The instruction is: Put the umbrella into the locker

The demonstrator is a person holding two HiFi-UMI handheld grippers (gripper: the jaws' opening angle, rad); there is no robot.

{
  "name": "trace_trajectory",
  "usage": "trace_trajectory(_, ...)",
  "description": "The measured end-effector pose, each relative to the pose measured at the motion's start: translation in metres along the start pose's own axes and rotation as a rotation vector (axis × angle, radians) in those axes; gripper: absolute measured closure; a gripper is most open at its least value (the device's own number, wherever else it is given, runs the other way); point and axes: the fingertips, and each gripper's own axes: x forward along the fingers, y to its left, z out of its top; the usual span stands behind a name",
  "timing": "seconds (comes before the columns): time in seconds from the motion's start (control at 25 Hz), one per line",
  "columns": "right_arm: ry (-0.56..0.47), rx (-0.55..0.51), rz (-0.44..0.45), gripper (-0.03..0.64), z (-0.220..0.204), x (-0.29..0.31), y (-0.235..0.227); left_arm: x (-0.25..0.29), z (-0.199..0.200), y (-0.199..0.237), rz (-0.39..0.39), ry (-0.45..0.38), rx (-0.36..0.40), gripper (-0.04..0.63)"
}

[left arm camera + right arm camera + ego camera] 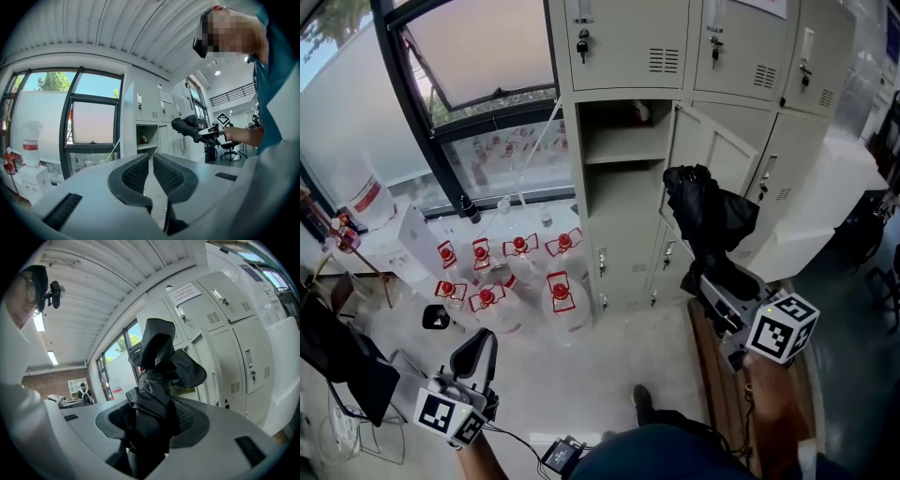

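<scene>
A black folded umbrella (709,210) stands upright in front of the grey lockers, and my right gripper (713,281) is shut on its lower part. In the right gripper view the umbrella (156,380) fills the space between the pads and hides most of them. One locker compartment (619,192) is open, with a shelf inside and its door (713,148) swung out to the right, just behind the umbrella. My left gripper (475,357) hangs low at the left, far from the locker. Its jaws (151,171) are together with nothing between them. The left gripper view also catches the umbrella (187,125) at a distance.
Several clear water bottles with red caps (517,273) stand on the floor left of the lockers, below a window (487,56). A black chair (337,356) is at the far left. A white box (825,202) sits right of the lockers. My shoe (642,403) is below the locker.
</scene>
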Motion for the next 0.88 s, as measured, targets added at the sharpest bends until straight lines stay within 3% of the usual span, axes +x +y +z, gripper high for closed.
trace_trajectory(0.12, 0.011, 0.005, 0.011, 0.396, 0.004, 0.022, -0.010, 0.007, 0.000, 0.000, 0.007, -0.010, -0.023, 0.549)
trace_trajectory(0.28, 0.021, 0.023, 0.028, 0.396, 0.008, 0.050, -0.021, 0.009, -0.018, 0.011, 0.061, 0.045, -0.010, 0.549)
trace_trajectory(0.88, 0.047, 0.139, 0.085, 0.396, 0.028, 0.159, -0.049, 0.025, -0.030, 0.027, 0.113, 0.042, -0.052, 0.549)
